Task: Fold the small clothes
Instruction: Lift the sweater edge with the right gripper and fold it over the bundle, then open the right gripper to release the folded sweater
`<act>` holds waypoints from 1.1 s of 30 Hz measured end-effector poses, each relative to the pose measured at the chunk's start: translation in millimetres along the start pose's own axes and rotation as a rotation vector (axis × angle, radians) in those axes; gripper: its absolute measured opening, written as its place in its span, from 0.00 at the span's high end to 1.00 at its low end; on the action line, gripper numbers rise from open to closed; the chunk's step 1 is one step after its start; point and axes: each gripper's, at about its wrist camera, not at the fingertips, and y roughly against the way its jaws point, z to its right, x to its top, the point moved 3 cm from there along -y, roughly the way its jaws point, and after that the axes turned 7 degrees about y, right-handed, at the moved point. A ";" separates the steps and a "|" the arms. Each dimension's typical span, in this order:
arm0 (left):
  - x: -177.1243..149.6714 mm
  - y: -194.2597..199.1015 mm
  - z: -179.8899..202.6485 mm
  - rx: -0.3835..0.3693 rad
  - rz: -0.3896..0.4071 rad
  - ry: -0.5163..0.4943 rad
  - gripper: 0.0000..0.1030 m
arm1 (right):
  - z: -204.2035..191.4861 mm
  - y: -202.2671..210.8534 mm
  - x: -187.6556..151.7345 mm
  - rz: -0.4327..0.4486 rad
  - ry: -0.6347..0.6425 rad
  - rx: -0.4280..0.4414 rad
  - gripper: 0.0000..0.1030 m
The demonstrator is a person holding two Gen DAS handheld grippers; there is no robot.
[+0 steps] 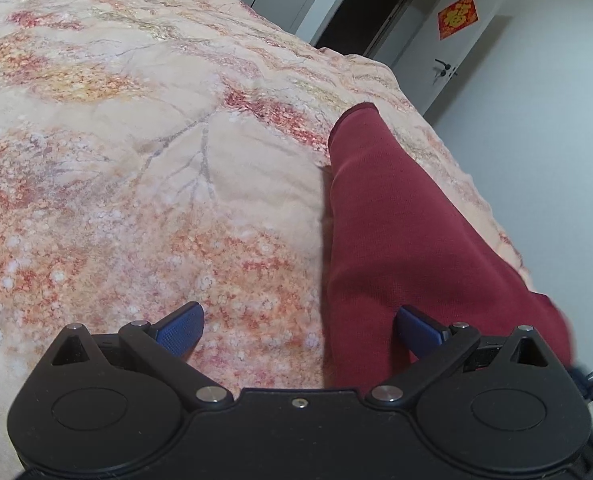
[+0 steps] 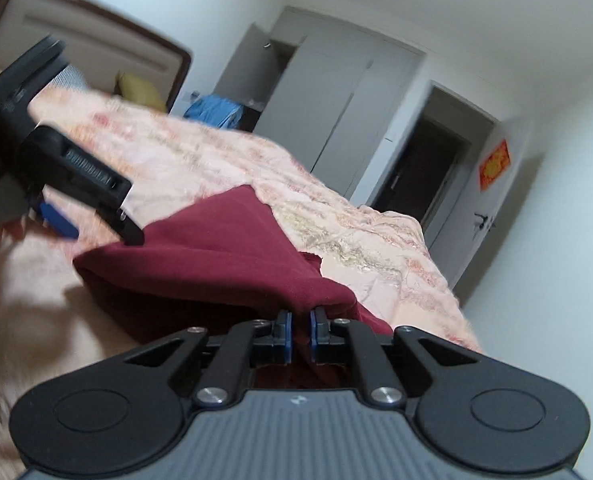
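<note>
Left wrist view first: the left tongs stand wide apart at the bottom of the frame, holding nothing, their blue pads hovering over the floral bedspread. A dark red knit garment runs from the lower right up toward the middle right, ending in a hemmed cuff that looks like a sleeve or a leg; which one cannot be told. The right-hand pad sits over the cloth.

Right wrist view: the right tongs are clamped on a bunched fold of the same garment, which rises off the bed from centre frame to the pinch point. The other tool shows blurred at the left edge.

I judge the cloth light, soft and limp, with a slightly grippy knit; it will sag and crease wherever unsupported. Hemmed edges and corners look like the firmest places to pinch, such as the cuff.
</note>
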 end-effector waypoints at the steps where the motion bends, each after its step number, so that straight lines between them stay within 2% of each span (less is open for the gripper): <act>1: 0.1 0.2 0.1 0.005 -0.002 -0.007 0.01 | -2.8 -3.6 -6.0 -0.024 0.005 0.016 0.91; 4: 2.2 2.7 0.2 0.007 -0.007 -0.014 0.01 | -14.1 -16.0 -28.7 -0.119 -0.032 0.095 0.89; 6: 5.8 4.1 1.5 0.002 -0.001 -0.005 0.01 | -13.2 -12.8 -35.7 -0.135 -0.087 0.109 0.87; 8: 11.2 3.2 5.3 -0.011 0.009 -0.001 0.01 | -4.8 -4.7 -37.8 -0.124 -0.145 0.107 0.67; 9: 13.9 2.0 8.0 -0.020 0.013 -0.005 0.01 | 1.2 -2.0 -37.9 -0.121 -0.172 0.090 0.43; 10: 16.9 0.4 11.6 -0.025 0.017 -0.014 0.01 | 8.8 0.3 -40.5 -0.111 -0.198 0.068 0.31; 14: 29.5 -9.6 28.6 -0.025 0.038 -0.065 0.01 | 38.9 -1.8 -40.4 -0.086 -0.297 0.019 0.21; 16: 34.4 -17.3 36.9 -0.024 0.038 -0.089 0.01 | 56.1 -8.7 -42.2 -0.071 -0.347 -0.005 0.10; 18: 36.4 -27.0 43.3 -0.014 0.026 -0.115 0.01 | 73.1 -23.7 -39.3 -0.053 -0.399 -0.021 0.06; 21: 35.1 -38.2 44.9 0.000 0.001 -0.131 0.01 | 100.5 -55.3 -36.1 -0.065 -0.474 -0.034 0.05; 25: 28.9 -41.9 31.5 -0.020 -0.014 -0.090 0.01 | 134.2 -108.6 -40.3 -0.141 -0.619 -0.004 0.06; 27: 27.2 -41.3 24.6 -0.035 -0.017 -0.076 0.00 | 137.5 -125.9 -46.8 -0.187 -0.655 0.020 0.08; 30: 24.8 -40.1 17.9 -0.049 -0.022 -0.088 0.00 | 116.1 -130.1 -58.5 -0.248 -0.587 0.018 0.10; 33: 21.2 -39.3 15.2 -0.052 -0.022 -0.111 0.00 | 83.1 -115.1 -72.5 -0.257 -0.466 -0.019 0.10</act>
